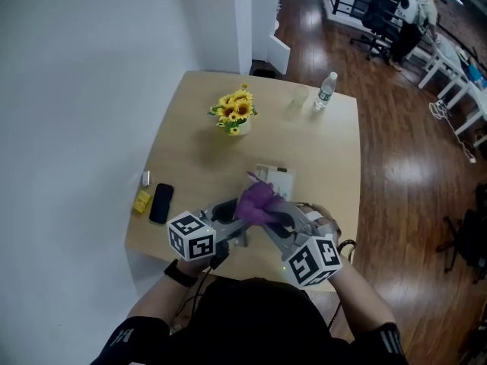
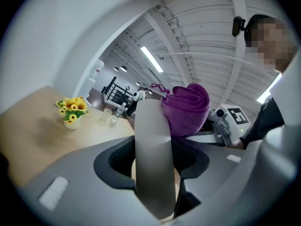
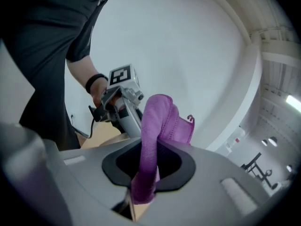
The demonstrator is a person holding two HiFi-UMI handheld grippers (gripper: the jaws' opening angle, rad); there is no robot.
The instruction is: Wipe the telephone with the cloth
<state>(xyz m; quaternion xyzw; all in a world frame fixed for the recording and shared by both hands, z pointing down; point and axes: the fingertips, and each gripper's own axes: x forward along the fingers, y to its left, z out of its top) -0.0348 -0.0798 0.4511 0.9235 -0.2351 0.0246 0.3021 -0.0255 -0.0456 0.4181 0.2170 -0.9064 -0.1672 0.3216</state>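
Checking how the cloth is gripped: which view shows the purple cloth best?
The right gripper view: the purple cloth fills its middle, pinched low in the tongs of the right gripper and folding over above. The left gripper view shows only its bunched top behind a pale slab; the head view, a small purple clump.

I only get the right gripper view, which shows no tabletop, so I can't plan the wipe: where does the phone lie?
Observer: The black phone lies flat near the table's left edge, left of the left tool, untouched.
Operator: Is the left tool open?
Observer: No, its jaws are together, tip beside the purple cloth that the right tool grips.
Operator: Anything beside the phone?
Observer: A small yellow item, just left of it.
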